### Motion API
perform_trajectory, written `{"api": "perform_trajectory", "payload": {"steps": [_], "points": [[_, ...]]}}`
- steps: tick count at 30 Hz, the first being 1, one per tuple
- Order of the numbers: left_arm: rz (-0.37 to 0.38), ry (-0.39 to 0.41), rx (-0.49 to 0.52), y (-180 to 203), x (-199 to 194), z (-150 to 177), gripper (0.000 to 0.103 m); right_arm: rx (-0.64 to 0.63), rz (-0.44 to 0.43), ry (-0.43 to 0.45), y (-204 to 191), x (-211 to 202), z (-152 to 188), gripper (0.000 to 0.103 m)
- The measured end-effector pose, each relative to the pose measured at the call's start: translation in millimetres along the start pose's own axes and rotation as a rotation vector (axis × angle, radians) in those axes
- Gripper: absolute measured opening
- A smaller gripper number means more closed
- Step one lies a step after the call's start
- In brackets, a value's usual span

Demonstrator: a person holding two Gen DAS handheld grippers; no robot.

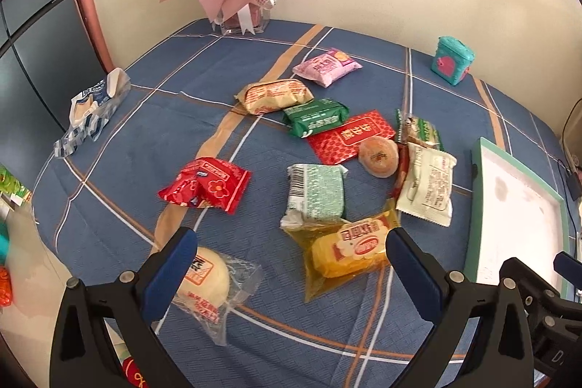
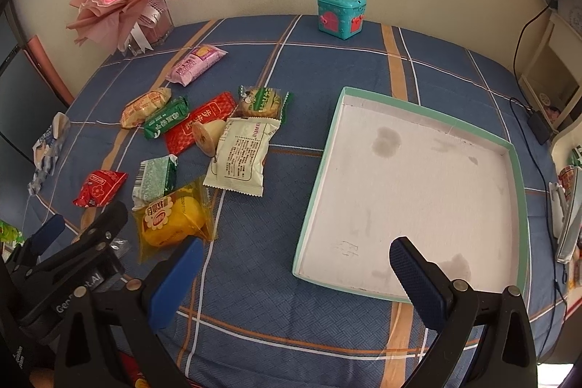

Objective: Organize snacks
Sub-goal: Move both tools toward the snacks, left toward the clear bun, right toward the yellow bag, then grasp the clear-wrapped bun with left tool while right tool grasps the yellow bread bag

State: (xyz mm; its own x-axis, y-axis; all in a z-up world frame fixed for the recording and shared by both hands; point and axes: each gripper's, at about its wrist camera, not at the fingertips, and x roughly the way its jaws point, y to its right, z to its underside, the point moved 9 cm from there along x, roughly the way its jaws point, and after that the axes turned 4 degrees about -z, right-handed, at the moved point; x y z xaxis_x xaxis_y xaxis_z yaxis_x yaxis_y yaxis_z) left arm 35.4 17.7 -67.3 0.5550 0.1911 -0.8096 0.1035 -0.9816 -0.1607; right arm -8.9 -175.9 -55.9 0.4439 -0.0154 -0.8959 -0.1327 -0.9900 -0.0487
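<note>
Blue checked cloth is left bare between the snacks (image 2: 236, 148) and the tray's green edge (image 2: 320, 170); both the left tool (image 1: 291, 253) and right tool (image 2: 296, 260) are held wide open, empty.

Left gripper (image 1: 291, 264), jaws spread, hovers over the yellow cake packet (image 1: 347, 251) among scattered snacks.

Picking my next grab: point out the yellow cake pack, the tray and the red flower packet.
yellow cake pack (image 1: 347, 251), left wrist view, on the cake inside the wrapper
tray (image 2: 407, 184), right wrist view, on its bare white floor
red flower packet (image 1: 207, 186), left wrist view, on its middle
</note>
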Motion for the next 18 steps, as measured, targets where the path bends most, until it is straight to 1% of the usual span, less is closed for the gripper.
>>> {"api": "perform_trajectory", "payload": {"steps": [2,6,9,13,15,16,18], "points": [[-0.007,0.003,-0.003,-4.7,-0.2,-0.8,0.103,-0.009,0.017,-0.012,-0.6,1.6,1.2,0.103],[-0.013,0.001,-0.002,-13.6,2.1,-1.7,0.103,-0.013,0.020,-0.018,-3.9,4.9,1.8,0.103],[-0.026,-0.002,-0.003,-23.6,4.9,-1.4,0.103,-0.004,-0.002,-0.014,-8.7,7.9,0.7,0.103],[-0.024,-0.017,-0.013,-37.3,11.4,-0.1,0.103,-0.007,-0.010,-0.013,-16.2,12.6,-1.0,0.103],[-0.021,-0.025,-0.013,-42.8,14.7,1.1,0.103,0.013,-0.071,-0.014,-25.0,16.3,-3.7,0.103],[-0.021,-0.031,-0.013,-45.4,16.8,2.2,0.103,0.031,-0.116,-0.021,-30.6,20.1,-4.9,0.103],[-0.010,-0.052,-0.024,-50.7,23.8,5.9,0.103,0.054,-0.169,-0.036,-41.1,27.5,-5.4,0.103]]}}
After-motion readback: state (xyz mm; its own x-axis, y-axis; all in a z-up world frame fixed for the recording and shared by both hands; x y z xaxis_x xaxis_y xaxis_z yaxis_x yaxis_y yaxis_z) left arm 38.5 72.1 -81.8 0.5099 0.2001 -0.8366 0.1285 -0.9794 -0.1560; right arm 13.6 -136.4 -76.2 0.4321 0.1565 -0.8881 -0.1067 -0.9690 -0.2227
